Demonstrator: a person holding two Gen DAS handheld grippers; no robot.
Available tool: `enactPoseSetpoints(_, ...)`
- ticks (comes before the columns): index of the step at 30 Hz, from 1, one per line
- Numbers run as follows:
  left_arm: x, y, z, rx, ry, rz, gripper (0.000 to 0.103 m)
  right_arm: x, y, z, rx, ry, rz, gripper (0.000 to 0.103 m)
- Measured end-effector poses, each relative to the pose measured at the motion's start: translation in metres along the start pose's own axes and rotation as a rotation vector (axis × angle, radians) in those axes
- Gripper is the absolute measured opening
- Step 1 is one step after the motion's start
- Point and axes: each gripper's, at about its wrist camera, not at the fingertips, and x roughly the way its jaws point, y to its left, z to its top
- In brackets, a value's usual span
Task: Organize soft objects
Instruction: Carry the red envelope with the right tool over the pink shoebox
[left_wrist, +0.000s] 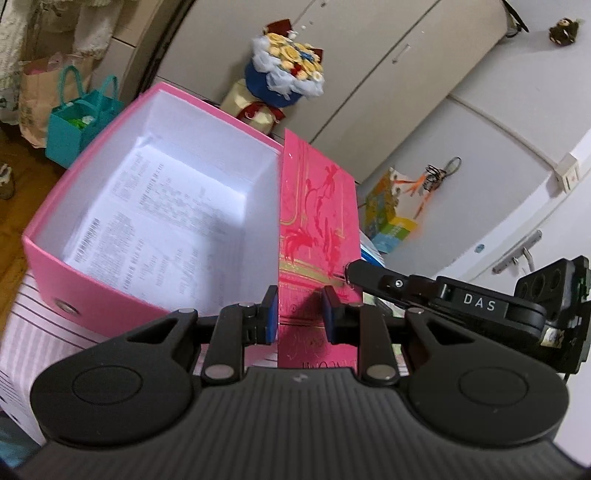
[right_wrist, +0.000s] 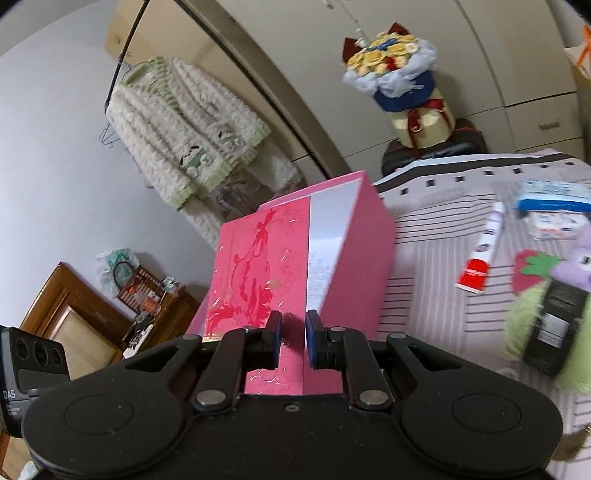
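An open pink box (left_wrist: 92, 295) with a white inside holds a printed sheet (left_wrist: 155, 218) on its bottom. Its decorated outer wall (left_wrist: 317, 221) has red and gold patterns. My left gripper (left_wrist: 299, 319) is shut on that wall's edge. My right gripper (right_wrist: 293, 339) is shut on the same decorated wall (right_wrist: 255, 266), and its black fingertip (left_wrist: 352, 271) shows in the left wrist view. On the striped bedding (right_wrist: 424, 266) to the right lie a strawberry plush (right_wrist: 528, 273), a purple plush (right_wrist: 576, 262) and a green fuzzy toy (right_wrist: 524, 332).
A red-and-white tube (right_wrist: 484, 251) and tissue packs (right_wrist: 554, 199) lie on the bed. A blue flower box (left_wrist: 284, 70) sits on a cream box by the wardrobe doors. A teal bag (left_wrist: 79, 122) stands on the floor. A fluffy cardigan (right_wrist: 184, 125) hangs on a rack.
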Motion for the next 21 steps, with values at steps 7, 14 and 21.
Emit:
enactPoseSetpoints(7, 0.009, 0.028, 0.041, -0.002, 0.021, 0.036, 0.023, 0.046, 0.016, 0.023, -0.002, 0.041, -0.009, 0.021)
enactPoseSetpoints(14, 0.034, 0.056, 0.083, 0.011, 0.08, 0.082, 0.023, 0.1, 0.02, 0.044, -0.007, 0.068, -0.056, 0.021)
enactPoseSetpoints(21, 0.06, 0.077, 0.102, 0.024, 0.141, 0.119, 0.023, 0.136, 0.019, 0.049, -0.005, 0.083, -0.111, 0.022)
